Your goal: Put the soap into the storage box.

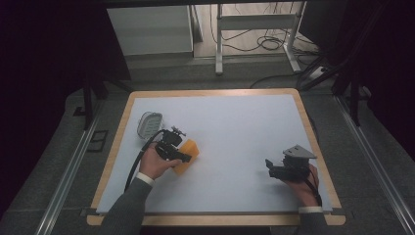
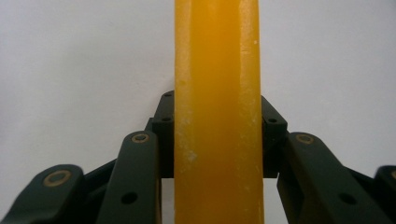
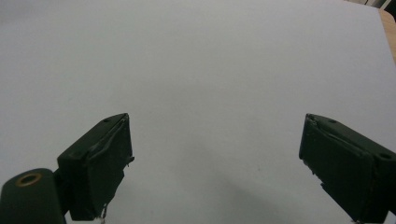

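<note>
White mat [image 1: 230, 142] on wood-rimmed table, left tongs [image 1: 182, 155] gripping orange block [image 1: 188, 151], right tongs [image 1: 270, 166] agape

Orange block [image 1: 188, 153]; black tongs [image 1: 179, 155]; white tabletop [image 1: 235, 127], wooden rim.

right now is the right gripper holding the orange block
No, the right gripper is open over bare white table; the orange block is clamped by the left gripper.
</note>
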Available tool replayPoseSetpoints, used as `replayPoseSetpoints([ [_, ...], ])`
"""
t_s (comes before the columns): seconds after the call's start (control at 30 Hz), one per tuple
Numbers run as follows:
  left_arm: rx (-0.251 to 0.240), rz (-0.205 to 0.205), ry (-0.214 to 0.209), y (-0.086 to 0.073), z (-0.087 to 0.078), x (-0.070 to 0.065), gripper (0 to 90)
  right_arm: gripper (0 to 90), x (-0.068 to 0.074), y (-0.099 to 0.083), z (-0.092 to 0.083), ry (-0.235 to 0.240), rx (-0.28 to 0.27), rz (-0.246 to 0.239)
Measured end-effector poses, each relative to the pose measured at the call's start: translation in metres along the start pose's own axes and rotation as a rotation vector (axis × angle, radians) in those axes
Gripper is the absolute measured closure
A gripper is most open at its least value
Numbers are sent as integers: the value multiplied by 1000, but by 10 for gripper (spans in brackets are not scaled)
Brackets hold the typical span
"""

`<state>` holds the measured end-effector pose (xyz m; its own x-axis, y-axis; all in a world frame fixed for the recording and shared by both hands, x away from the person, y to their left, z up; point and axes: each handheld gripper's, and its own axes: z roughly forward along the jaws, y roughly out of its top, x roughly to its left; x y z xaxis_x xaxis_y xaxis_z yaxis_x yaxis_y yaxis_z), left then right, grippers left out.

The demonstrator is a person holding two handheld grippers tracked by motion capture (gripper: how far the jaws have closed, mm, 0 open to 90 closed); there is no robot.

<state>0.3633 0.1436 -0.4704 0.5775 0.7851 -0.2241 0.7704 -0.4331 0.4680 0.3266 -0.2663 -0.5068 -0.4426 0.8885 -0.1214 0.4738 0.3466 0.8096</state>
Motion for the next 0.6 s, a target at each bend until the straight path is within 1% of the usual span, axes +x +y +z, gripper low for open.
replayPoseSetpoints([
  [0.03, -6, -10, -1, 0, -4, 4, 609, 94, 0, 0, 0, 0, -1, 0],
  [0.1, -12, -16, 12, 0, -9, 8, 609, 95, 0, 0, 0, -5, -6, -1],
  [0.13, -12, -16, 12, 0, -9, 8, 609, 95, 0, 0, 0, -5, -6, -1],
  [0.17, -13, -21, 13, 1, -12, 11, 609, 95, 0, 0, -1, -9, -9, -1],
  [0.27, -24, -43, 4, 2, -21, 22, 609, 95, -1, 0, -2, -14, -15, 3],
  [0.3, -24, -43, 4, 2, -21, 22, 609, 95, -1, 0, -2, -14, -15, 3],
  [0.4, -23, -56, 20, 3, -26, 31, 609, 95, -2, 0, -1, -17, -15, 5],
  [0.5, -27, -64, 27, 2, -28, 33, 609, 95, -2, 0, -1, -17, -14, 4],
  [0.6, -35, -72, 21, 2, -31, 37, 609, 95, -2, -1, -1, -18, -13, 1],
])
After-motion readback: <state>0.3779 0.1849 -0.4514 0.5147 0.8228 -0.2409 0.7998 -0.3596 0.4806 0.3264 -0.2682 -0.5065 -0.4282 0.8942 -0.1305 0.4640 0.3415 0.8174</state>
